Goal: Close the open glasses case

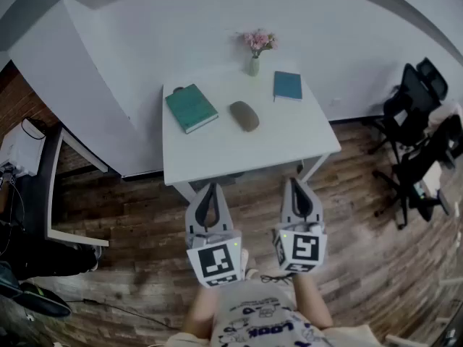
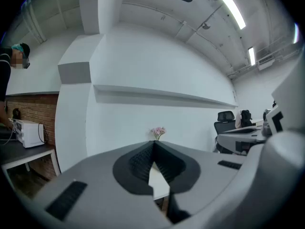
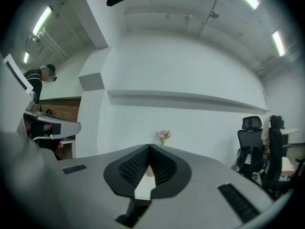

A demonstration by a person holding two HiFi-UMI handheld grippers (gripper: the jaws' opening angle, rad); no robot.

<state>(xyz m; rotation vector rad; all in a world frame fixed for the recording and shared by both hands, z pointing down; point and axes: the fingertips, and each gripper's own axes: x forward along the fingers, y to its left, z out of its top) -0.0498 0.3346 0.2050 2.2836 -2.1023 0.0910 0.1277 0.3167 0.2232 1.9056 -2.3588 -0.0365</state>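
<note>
A brown oval glasses case (image 1: pixel 244 116) lies in the middle of a small white table (image 1: pixel 217 154); from here I cannot tell whether its lid is up. My left gripper (image 1: pixel 209 188) and right gripper (image 1: pixel 295 183) are held side by side, level, just short of the table's near edge, both shut with nothing between the jaws. In the left gripper view the jaws (image 2: pixel 153 144) meet in front of the table top (image 2: pixel 159 182). The right gripper view shows its jaws (image 3: pixel 148 148) closed the same way above the table (image 3: pixel 143 187).
On the table lie a green book (image 1: pixel 191 108) at the left, a blue book (image 1: pixel 287 86) at the right and a vase of pink flowers (image 1: pixel 256 49) at the back. Black office chairs (image 1: pixel 416 136) stand at the right, a dark desk (image 1: pixel 43 186) at the left.
</note>
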